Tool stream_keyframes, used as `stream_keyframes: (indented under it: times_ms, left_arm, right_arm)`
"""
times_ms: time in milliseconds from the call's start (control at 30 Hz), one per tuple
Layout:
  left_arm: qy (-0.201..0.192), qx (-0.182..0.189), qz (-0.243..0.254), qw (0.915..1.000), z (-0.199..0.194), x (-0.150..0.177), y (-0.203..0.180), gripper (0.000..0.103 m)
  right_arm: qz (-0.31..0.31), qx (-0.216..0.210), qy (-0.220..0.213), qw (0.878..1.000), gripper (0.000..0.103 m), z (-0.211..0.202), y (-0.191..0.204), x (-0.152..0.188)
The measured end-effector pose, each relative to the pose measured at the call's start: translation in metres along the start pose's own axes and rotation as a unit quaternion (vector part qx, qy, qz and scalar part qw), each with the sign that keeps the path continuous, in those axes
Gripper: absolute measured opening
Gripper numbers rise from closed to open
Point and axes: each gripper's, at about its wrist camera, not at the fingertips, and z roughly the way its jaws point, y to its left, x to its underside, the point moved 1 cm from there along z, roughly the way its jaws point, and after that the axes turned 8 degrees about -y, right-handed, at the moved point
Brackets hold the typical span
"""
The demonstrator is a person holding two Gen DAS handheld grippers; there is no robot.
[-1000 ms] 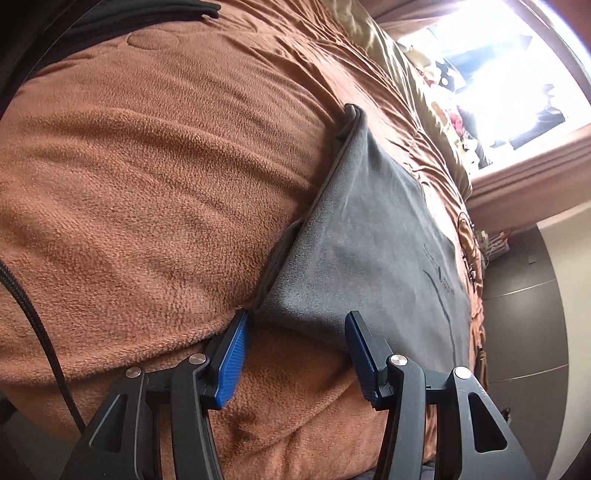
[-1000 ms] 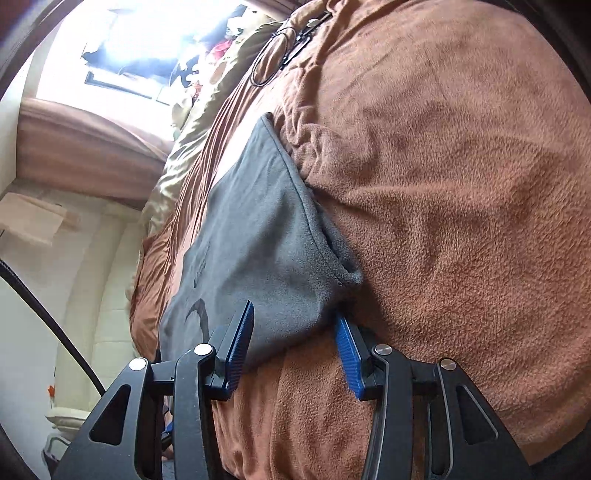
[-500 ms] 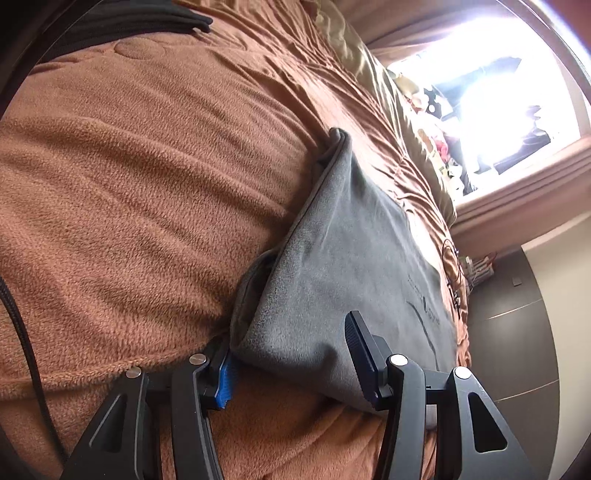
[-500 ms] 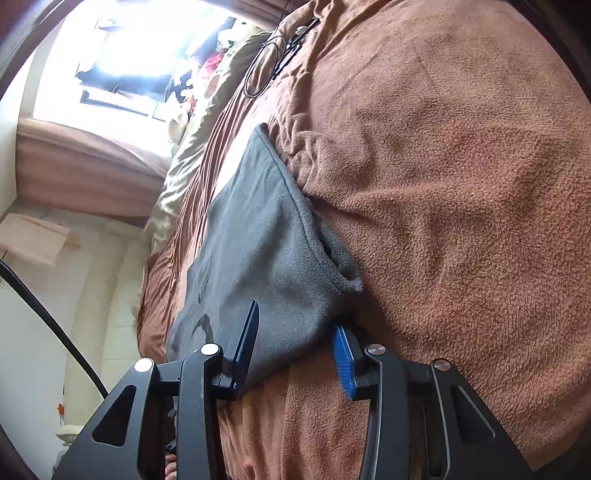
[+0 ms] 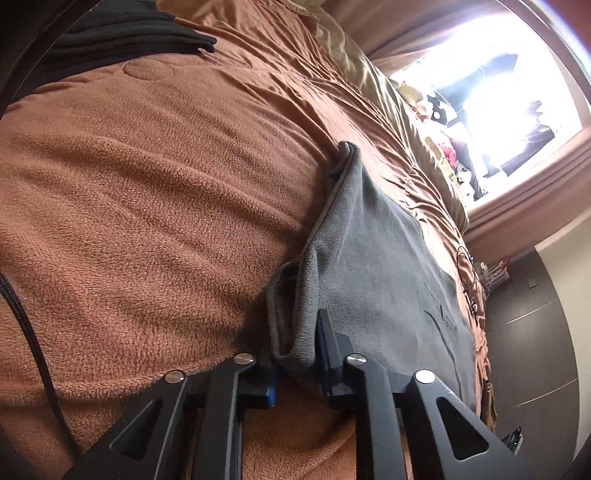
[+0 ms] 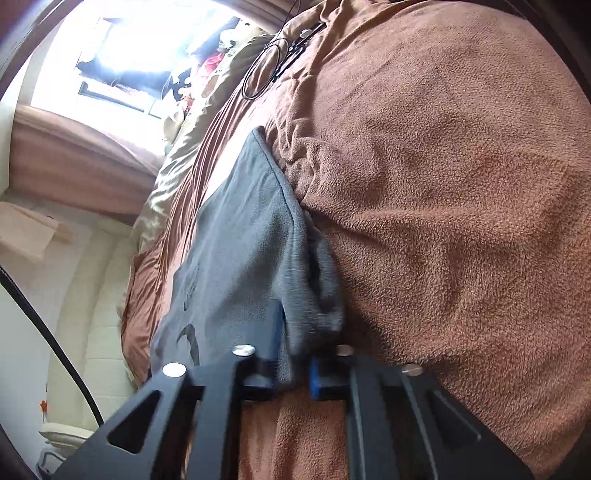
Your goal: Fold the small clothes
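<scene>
A grey fleece garment (image 5: 376, 258) with a dark printed logo lies flat on a brown fleece blanket (image 5: 147, 184). In the left wrist view, my left gripper (image 5: 295, 343) is closing its jaws on the garment's near left corner, and the cloth is bunched between the blue pads. In the right wrist view, the same garment (image 6: 243, 229) lies left of centre. My right gripper (image 6: 295, 347) is shut on its near right corner, and a fold of grey cloth stands up between the fingers.
The blanket (image 6: 443, 184) covers a bed. Folded black clothing (image 5: 122, 33) sits at the far left. A looped black cable (image 6: 264, 70) lies further up the bed. An olive pillow (image 5: 388, 92) and a bright window (image 5: 498, 92) are beyond, with dark cabinets (image 5: 535, 332) at the right.
Both grippers went from open around the garment's near corners to pinched shut on them. The cloth at each corner has bunched up between the pads.
</scene>
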Motion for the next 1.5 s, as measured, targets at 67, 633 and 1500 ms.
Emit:
stream_keyframes:
  times_ms: [67,633,1500]
  left_arm:
    - [-0.006,-0.004,0.006,1.0000,-0.005,0.000,-0.002,0.007]
    - [-0.034,0.009,0.025,0.9991,-0.068,-0.022,-0.016,0.005]
    - [0.042,0.036,0.028,0.9981,-0.060,0.007,0.023,0.040]
  right_arm:
    - [-0.015,0.008,-0.010,1.000,0.000,-0.004,0.007,-0.001]
    - [-0.053,0.017,-0.009,0.998,0.000,-0.069,0.040,0.018]
    - [-0.253,0.067,0.010,0.965,0.006,-0.122,0.135,0.091]
